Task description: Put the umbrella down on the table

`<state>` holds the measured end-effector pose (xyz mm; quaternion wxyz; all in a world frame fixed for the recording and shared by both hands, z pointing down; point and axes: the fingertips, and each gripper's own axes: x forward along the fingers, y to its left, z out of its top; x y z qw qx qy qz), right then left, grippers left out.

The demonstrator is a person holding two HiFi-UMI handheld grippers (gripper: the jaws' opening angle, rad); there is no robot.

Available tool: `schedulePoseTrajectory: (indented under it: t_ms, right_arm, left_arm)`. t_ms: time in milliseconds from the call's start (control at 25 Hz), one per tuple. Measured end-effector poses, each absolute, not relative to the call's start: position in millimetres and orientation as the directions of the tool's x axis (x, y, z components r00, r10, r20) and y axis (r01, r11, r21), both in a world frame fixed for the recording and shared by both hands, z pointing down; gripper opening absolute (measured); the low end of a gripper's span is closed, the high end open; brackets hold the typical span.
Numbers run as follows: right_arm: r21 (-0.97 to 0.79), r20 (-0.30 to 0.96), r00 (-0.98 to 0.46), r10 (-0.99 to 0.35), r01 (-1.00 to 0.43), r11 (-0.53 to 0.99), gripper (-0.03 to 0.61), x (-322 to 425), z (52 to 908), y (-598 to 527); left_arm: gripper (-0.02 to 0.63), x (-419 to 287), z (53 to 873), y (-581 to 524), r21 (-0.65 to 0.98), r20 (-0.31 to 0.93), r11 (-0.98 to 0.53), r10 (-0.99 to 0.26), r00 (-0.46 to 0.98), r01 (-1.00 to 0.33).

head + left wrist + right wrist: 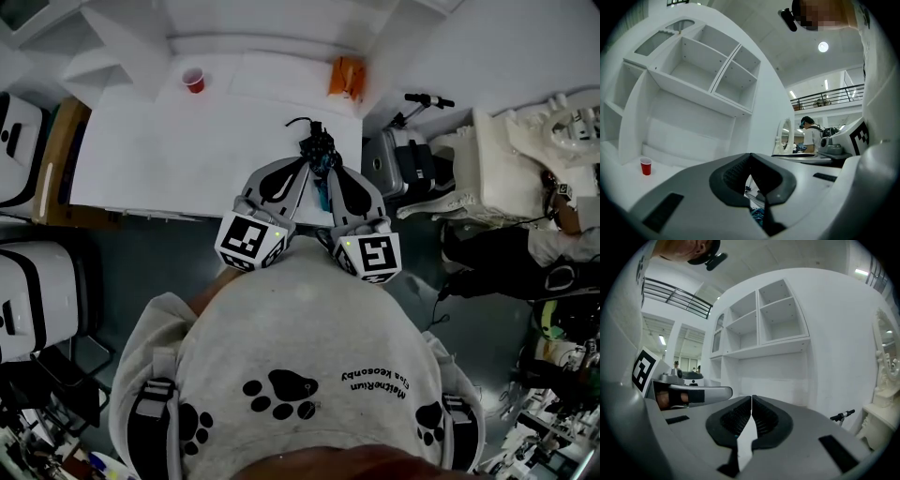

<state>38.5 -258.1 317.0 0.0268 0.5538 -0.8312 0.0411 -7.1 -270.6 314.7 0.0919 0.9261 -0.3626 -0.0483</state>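
A folded dark blue and teal umbrella (320,155) with a black wrist cord hangs over the front part of the white table (169,159), between my two grippers. My left gripper (306,161) meets it at the tips. In the left gripper view its jaws (751,157) are closed at the tips, with thin parts and teal fabric of the umbrella (757,216) showing in the gap behind them. Just right of the umbrella, my right gripper (329,172) is shut. In the right gripper view its pads (751,399) meet with only white table showing behind them.
A red cup (193,81) stands at the table's far left and an orange object (346,77) at the far right. White shelves (708,75) rise behind the table. A scooter handlebar (427,99), ornate white furniture (525,150) and a person (553,244) are to the right; chairs (28,281) stand to the left.
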Motion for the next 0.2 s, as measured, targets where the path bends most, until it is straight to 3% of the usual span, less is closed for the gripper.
schedulePoseTrajectory:
  t_ms: [200]
  right_arm:
    - [-0.046,0.095,-0.349,-0.932,-0.937,0.346,0.034,42.4,322.4,-259.8]
  left_arm:
    - [0.017,-15.9,318.0,-274.8,0.199,-0.033,-0.726,-0.677,0.735,-0.659]
